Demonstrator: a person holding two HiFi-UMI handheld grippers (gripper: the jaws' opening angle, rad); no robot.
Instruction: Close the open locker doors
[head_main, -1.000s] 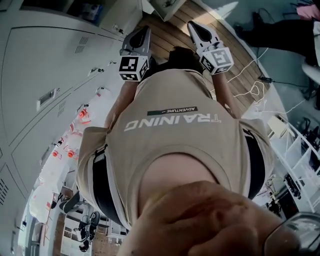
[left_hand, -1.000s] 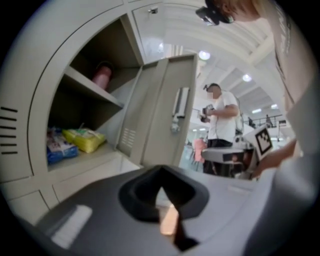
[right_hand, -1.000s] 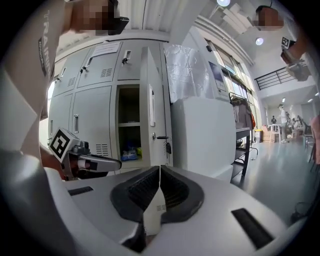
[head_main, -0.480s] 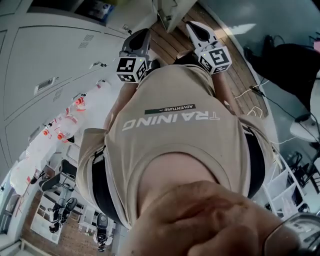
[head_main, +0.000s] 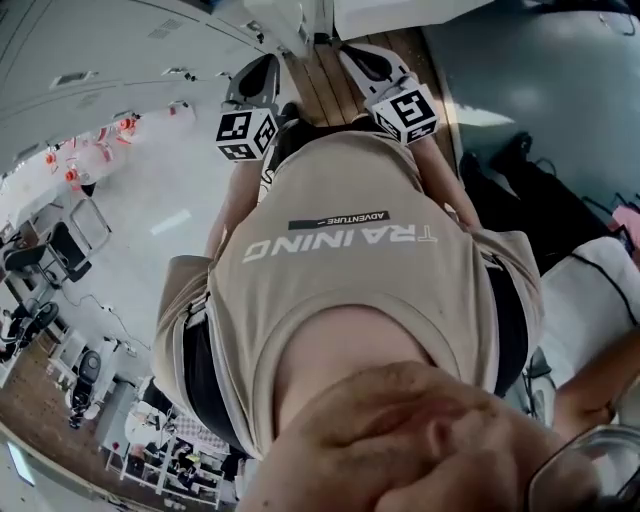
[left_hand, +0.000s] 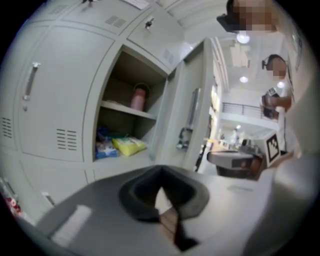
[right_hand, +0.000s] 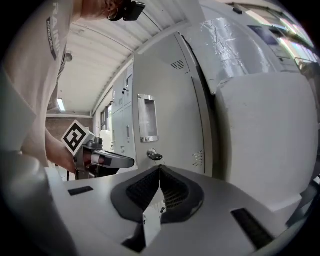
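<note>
Locker door (left_hand: 192, 102) wide open — free edge just beyond closed left tongs (left_hand: 161, 172)

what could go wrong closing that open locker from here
The yellow packet lies near the front of the lower shelf; the open door might pinch it. The left claw is shut and off the door, so a tip push could slip on the smooth panel. The right claw points near a key in a closed door and might snag it.
</note>
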